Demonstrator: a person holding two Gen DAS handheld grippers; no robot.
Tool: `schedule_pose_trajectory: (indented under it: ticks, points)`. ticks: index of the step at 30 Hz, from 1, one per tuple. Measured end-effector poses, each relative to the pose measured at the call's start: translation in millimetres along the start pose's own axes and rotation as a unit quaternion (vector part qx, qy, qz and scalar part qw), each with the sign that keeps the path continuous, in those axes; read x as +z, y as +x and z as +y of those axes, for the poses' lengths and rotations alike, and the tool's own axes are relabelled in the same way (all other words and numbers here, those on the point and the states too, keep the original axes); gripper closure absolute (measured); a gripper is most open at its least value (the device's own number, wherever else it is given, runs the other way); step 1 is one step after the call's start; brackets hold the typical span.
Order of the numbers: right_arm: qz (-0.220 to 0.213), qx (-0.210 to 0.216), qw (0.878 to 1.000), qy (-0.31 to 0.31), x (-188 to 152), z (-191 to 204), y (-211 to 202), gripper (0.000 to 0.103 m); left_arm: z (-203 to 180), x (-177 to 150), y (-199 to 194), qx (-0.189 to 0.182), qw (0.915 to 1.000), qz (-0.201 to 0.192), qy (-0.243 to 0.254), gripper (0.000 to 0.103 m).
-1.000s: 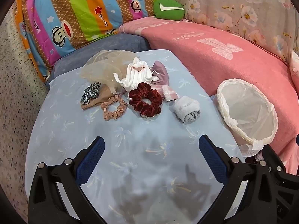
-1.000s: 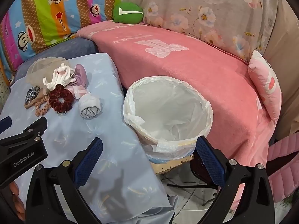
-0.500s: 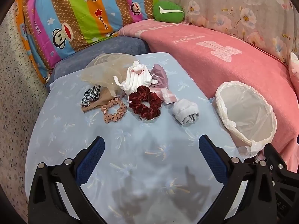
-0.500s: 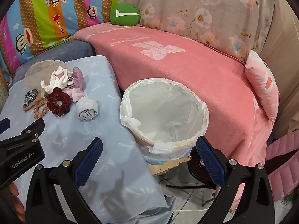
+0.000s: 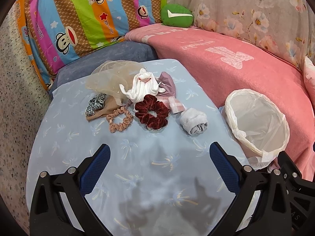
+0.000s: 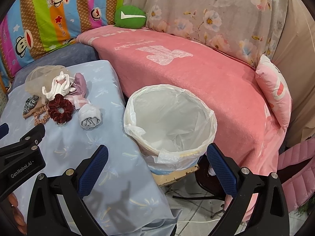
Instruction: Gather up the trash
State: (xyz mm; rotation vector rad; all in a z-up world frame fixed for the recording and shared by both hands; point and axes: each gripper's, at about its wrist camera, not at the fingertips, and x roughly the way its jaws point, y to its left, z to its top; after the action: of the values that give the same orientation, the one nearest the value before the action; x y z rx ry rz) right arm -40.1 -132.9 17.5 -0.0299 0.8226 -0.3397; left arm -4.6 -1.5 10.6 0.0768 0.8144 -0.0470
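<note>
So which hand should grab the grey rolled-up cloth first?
Probably the left. The left tool is open and faces the grey rolled cloth on the table, while the right tool is open and faces the lined bin.

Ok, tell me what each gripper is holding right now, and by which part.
Nothing is held. The left gripper and right gripper are both open and empty above the blue cloth.

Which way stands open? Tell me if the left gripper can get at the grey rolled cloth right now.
Probably yes. The left gripper is open and empty, and only bare blue tablecloth lies between it and the grey rolled cloth, which sits apart from the maroon scrunchie.
</note>
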Motion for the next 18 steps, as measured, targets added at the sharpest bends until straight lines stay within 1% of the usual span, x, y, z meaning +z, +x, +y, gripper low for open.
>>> schedule_pose_trajectory:
  ticks: [7,18]
  points:
    - [-0.005,-0.002,1.0,0.003,2,0,-2,0.006,0,0,0,-0.001,1.0,-0.001,0.001,0.007]
    - [-0.015,0.0,1.0,0.003,7,-2,-11,0.006,-10,7,-10,0.005,0.9998,-0.015,0.008,0.007]
